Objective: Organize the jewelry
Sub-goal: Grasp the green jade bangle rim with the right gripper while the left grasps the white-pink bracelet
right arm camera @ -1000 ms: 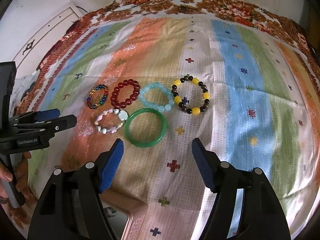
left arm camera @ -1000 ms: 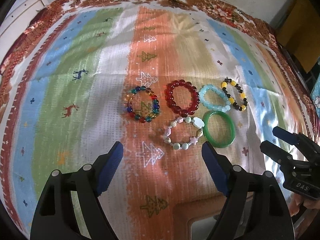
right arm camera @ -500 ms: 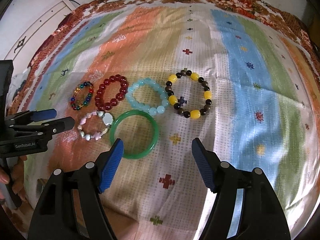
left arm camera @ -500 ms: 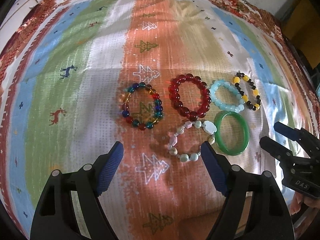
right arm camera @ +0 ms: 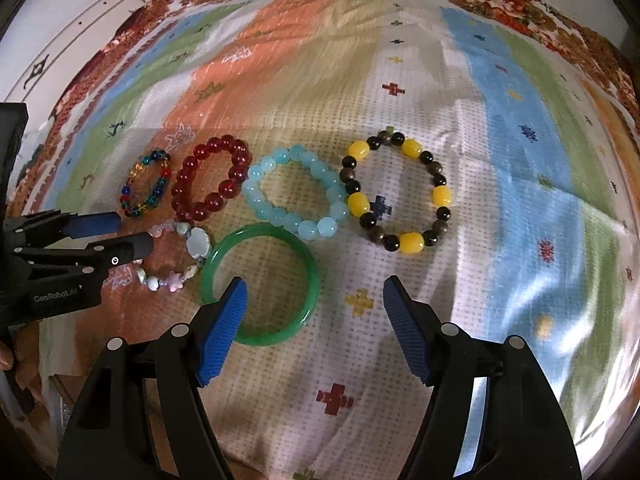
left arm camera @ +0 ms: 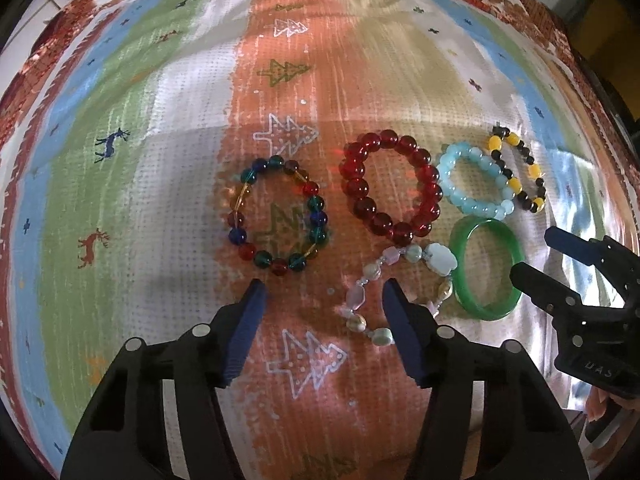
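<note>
1. Both jaws stand apart, gripping nothing; the left gripper (left arm camera: 323,330) is closing, the right gripper (right arm camera: 314,330) holds wide.
2. Judged stiff, smooth and breakable, the green bangle (right arm camera: 260,284) wants a pinch across its rim; the pastel charm bracelet (left arm camera: 394,286) looks limp and light.
3. Right jaws partly straddle the bangle's near rim; the charm bracelet's near beads lie between the left jaws on the striped cloth (left arm camera: 160,184).

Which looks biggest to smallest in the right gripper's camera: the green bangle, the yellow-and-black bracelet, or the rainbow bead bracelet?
1. Green bangle and yellow-and-black bracelet: they look about the same; the bangle lies nearer the camera, so no ranking.
2. Rainbow bead bracelet: clearly smallest, though farthest off to the side.
</note>
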